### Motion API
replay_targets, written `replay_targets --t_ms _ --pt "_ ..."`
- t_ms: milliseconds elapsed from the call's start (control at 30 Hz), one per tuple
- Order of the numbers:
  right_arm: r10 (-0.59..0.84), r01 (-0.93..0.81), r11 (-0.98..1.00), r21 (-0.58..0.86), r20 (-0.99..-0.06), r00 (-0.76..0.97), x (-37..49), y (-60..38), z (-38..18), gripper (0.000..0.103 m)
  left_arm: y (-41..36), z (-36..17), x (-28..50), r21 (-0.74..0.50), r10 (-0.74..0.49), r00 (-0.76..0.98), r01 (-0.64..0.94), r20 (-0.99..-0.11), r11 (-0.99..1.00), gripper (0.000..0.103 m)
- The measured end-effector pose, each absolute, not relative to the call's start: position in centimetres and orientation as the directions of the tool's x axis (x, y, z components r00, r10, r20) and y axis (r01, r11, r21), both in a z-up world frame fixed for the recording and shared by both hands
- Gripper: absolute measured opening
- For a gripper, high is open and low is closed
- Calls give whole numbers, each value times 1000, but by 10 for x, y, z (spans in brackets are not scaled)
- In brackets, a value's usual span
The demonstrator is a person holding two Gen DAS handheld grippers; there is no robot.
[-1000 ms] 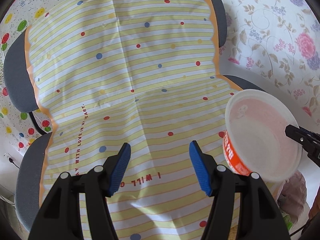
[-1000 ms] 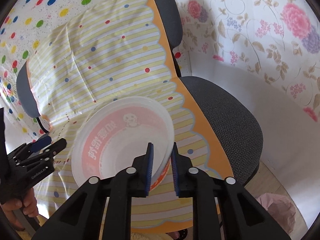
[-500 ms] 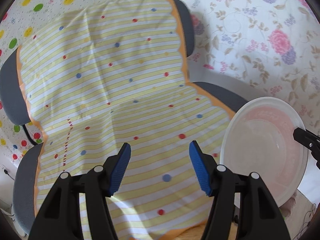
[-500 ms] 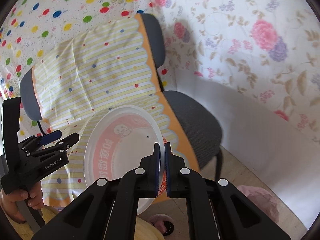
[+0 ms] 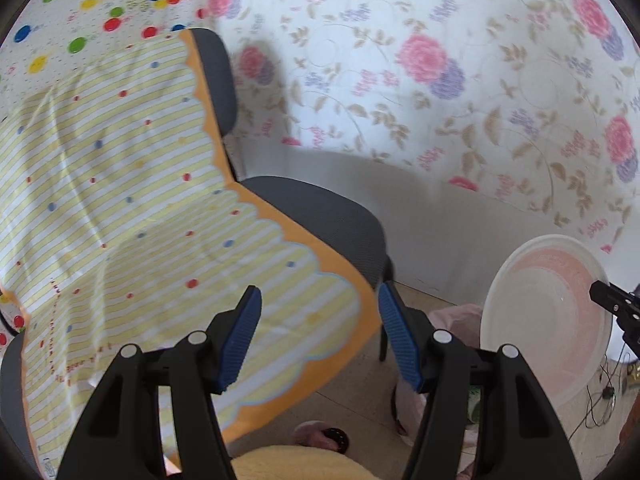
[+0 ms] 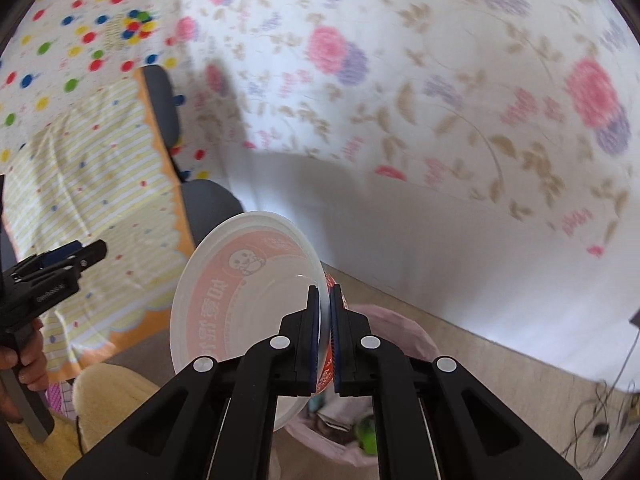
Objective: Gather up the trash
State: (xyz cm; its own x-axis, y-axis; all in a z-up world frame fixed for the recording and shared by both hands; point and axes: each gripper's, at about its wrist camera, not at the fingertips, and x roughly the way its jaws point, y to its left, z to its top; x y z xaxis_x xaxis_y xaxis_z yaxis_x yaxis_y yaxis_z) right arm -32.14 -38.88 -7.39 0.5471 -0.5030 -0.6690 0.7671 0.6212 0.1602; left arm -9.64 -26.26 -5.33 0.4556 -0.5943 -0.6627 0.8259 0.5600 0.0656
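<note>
Right gripper (image 6: 325,308) angled downward, jaws clamped nearly together. Left gripper (image 5: 320,332) angled downward, jaws apart, nothing between; hand (image 6: 16,364) grips its handle.

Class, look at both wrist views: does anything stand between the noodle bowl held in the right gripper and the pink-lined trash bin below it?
Nothing visible does. The right gripper is clamped on the rim of the noodle bowl, and the pink-lined trash bin sits just beyond and beneath it with its mouth open. The left gripper is empty, off to the side by the chair.
</note>
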Motion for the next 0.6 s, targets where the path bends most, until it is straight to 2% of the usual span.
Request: replay_targets --t_ms 133,200,233,467,600 --pt "-503 808 559 184 -699 508 -337 -410 -101 11 -273 -63 -113 76 -590 437 841 -678 535 59" --pt "-492 818 541 194 -716 496 -341 -416 -111 34 -274 -65 -118 79 -588 433 844 -683 531 59" --pt "-483 817 542 196 -723 493 -342 -417 -116 38 -274 -67 -120 81 -586 433 844 -684 530 59" --pt "-482 794 591 140 -729 487 -342 -402 -116 40 -268 -74 -129 90 -573 425 849 -701 520 59" --pt "-467 775 620 123 -736 490 -347 -387 -108 45 -259 -79 -136 81 -562 410 852 -719 518 59"
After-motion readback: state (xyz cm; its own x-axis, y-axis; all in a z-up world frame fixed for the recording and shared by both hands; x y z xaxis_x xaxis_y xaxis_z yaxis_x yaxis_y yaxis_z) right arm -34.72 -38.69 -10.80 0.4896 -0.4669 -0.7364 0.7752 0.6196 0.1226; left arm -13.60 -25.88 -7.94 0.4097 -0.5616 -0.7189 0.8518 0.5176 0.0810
